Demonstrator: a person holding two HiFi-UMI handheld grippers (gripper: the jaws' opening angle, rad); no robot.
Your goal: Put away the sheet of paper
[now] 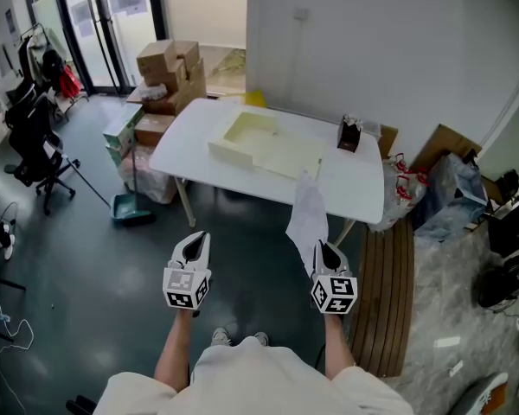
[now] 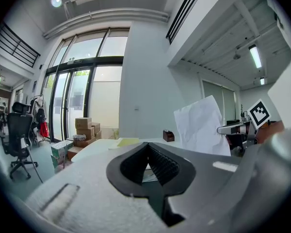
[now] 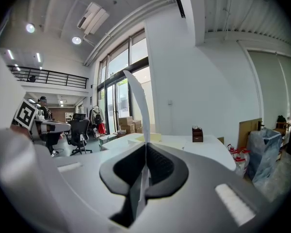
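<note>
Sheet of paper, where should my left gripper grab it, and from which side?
Take the near upright edge, just above the right gripper, coming straight forward from your side. The sheet of paper stands upright, pinched only at its bottom and edge-on to that approach. Its broad face is turned toward the left gripper, so a sideways approach would probably just push it.

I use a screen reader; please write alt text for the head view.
The right gripper holds a sheet of paper in front of a white table bearing a shallow cream tray. The left gripper is shut and empty.
</note>
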